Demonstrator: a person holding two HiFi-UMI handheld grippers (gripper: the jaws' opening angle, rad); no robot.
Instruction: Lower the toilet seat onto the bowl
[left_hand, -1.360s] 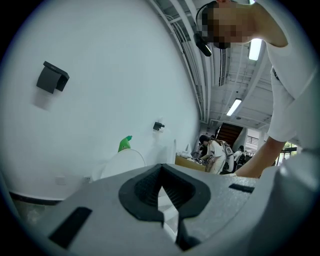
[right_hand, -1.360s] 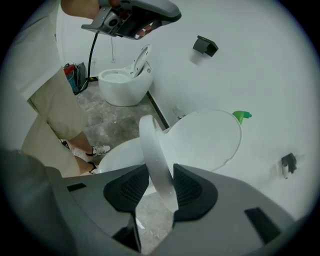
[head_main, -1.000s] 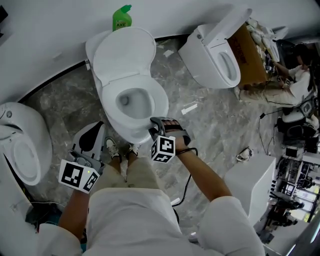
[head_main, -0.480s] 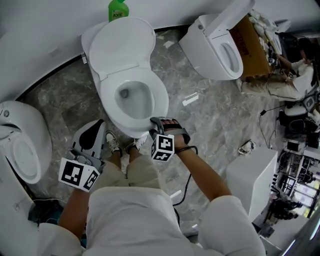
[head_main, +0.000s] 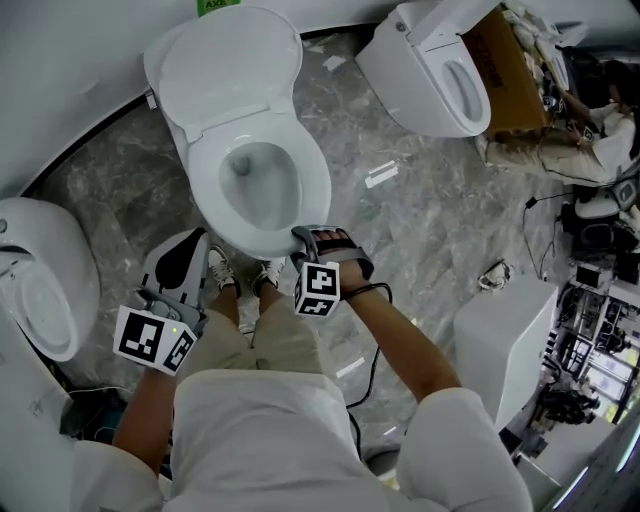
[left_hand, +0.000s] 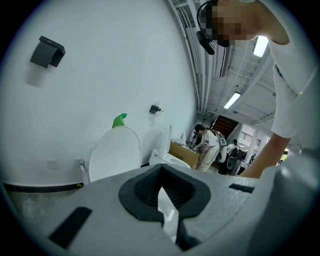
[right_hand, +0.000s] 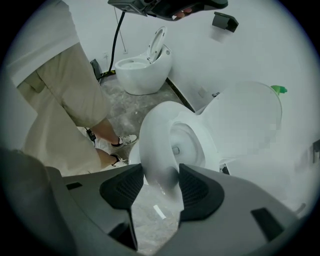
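The white toilet stands ahead of me with its lid (head_main: 225, 65) raised against the wall. The seat (head_main: 207, 185) lies flat on the bowl. My right gripper (head_main: 305, 238) points steeply down at the seat's front edge. In the right gripper view the seat's front rim (right_hand: 155, 135) sits between the jaws of the right gripper (right_hand: 161, 175). These jaws have just been opening and stand apart at its sides. My left gripper (head_main: 190, 250) hangs left of the bowl near my shoe, shut with nothing in it. In the left gripper view the left gripper (left_hand: 161, 170) faces the lid (left_hand: 115, 152).
A second toilet (head_main: 40, 280) stands at the left and a third (head_main: 430, 70) at the upper right beside a cardboard box (head_main: 505, 70). A white unit (head_main: 505, 340) is at the right. A green bottle (left_hand: 119, 120) sits behind the lid. A cable trails on the marble floor.
The toilet now sits higher in the head view. My right gripper stays at the seat's front edge. The left gripper has sunk a little beside the bowl.
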